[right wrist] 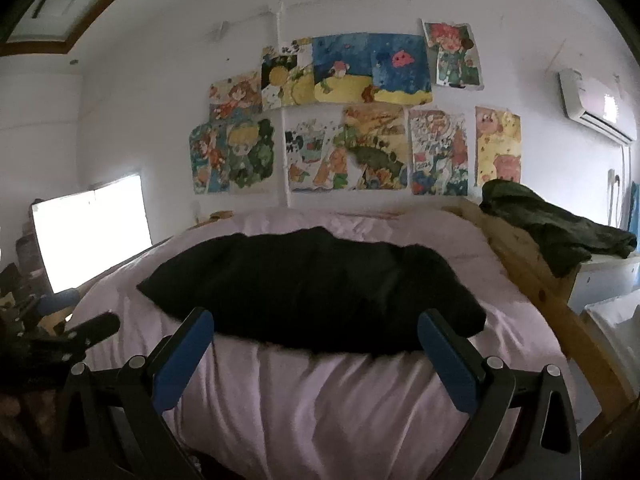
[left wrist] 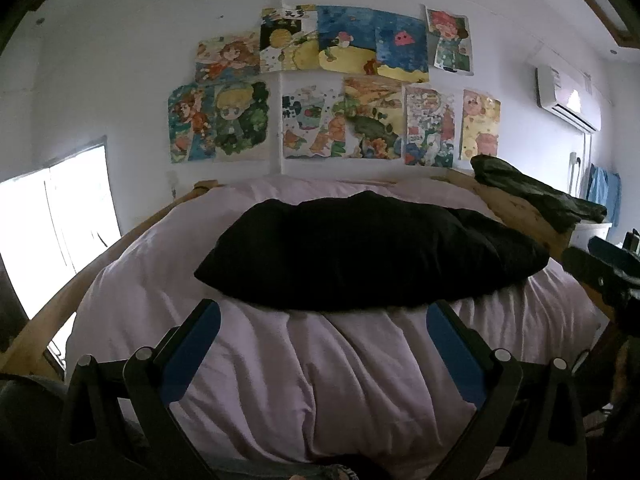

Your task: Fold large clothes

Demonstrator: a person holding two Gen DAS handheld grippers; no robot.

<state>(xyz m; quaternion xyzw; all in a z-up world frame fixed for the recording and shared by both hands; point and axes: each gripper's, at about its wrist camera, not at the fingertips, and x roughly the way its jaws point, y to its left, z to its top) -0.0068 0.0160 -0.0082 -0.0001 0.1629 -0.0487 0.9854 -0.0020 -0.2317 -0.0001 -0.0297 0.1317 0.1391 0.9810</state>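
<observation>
Daylight from one bright window (left wrist: 56, 236) falls at far left. My left tongs (left wrist: 324, 320) hover spread wide, grasping nothing, low over the pale pink bedding (left wrist: 280, 380). Ahead of them one black garment (left wrist: 360, 252) lies across the middle of the bed, already looking like a compact fold with rounded edges. My right tongs (right wrist: 316, 328) are likewise released and empty, their tips just short of the garment's near edge. To do this step well, I judge each pair should pinch a near corner through all layers, lift together, and lay the cloth over evenly without dragging the bedding. Farther right, one dark green garment (right wrist: 552, 232) is draped on the wooden bed frame (right wrist: 536, 280). Counted: two garments, two tongs.
</observation>
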